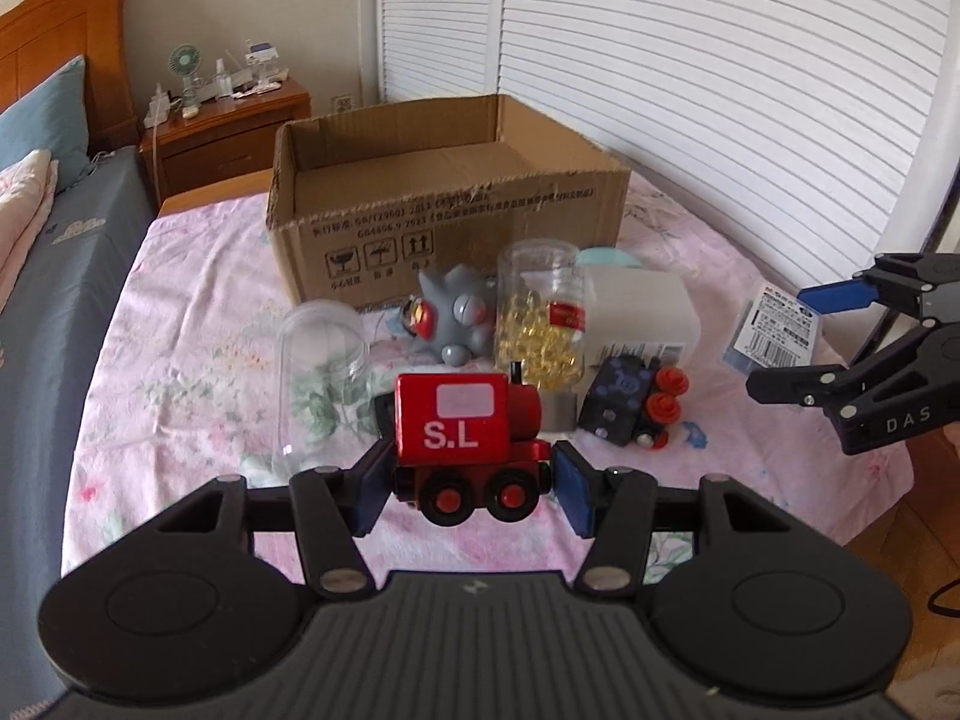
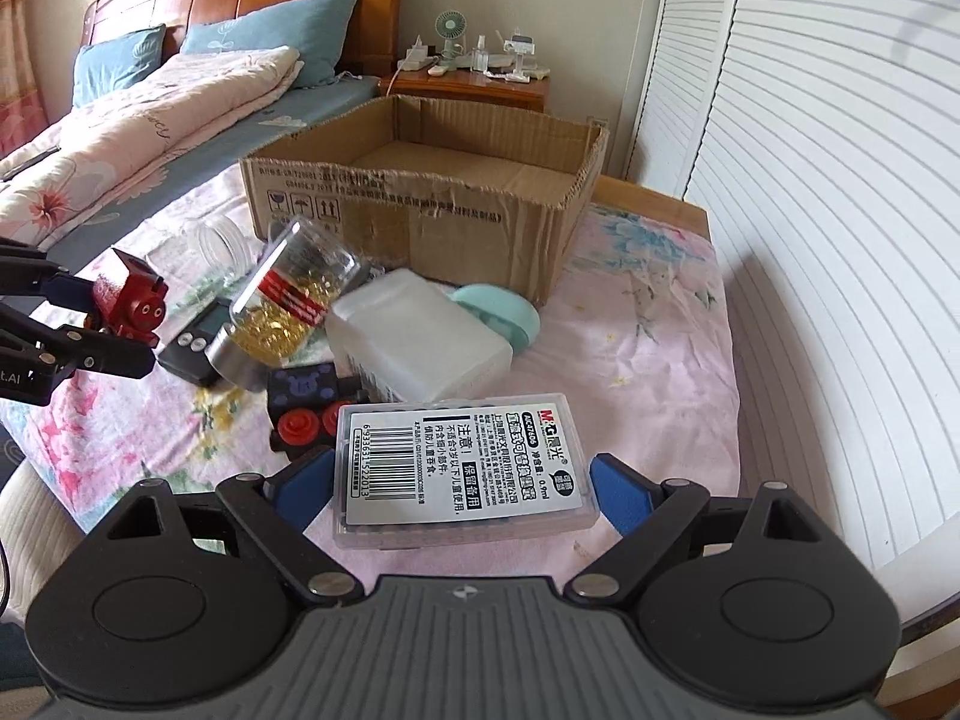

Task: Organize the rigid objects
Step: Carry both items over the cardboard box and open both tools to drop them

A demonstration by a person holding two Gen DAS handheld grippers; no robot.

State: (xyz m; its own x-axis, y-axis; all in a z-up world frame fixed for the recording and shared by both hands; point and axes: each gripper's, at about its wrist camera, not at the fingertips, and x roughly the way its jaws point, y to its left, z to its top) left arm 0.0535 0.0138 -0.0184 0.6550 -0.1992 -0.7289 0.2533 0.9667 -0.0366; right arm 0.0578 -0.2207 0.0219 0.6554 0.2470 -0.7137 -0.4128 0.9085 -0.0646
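Note:
My left gripper [image 1: 471, 483] is shut on a red toy train [image 1: 471, 438] marked "S.L" and holds it above the pink sheet; it also shows in the right wrist view [image 2: 129, 300]. My right gripper [image 2: 462, 489] is open around a clear plastic case [image 2: 462, 468] with a barcode label, its pads [image 2: 621, 495] at the case's two sides. The case also shows in the left wrist view [image 1: 774, 330]. An open cardboard box [image 1: 444, 204] [image 2: 432, 204] stands behind the pile.
On the sheet lie a jar of yellow capsules [image 1: 540, 318] [image 2: 288, 300], an empty clear jar [image 1: 321, 372], a grey monster toy [image 1: 456, 315], a white container [image 1: 645, 312] [image 2: 414, 342], a black toy car [image 1: 633, 408] [image 2: 306, 408], a teal lid [image 2: 498, 312]. A nightstand [image 1: 228, 126] stands behind.

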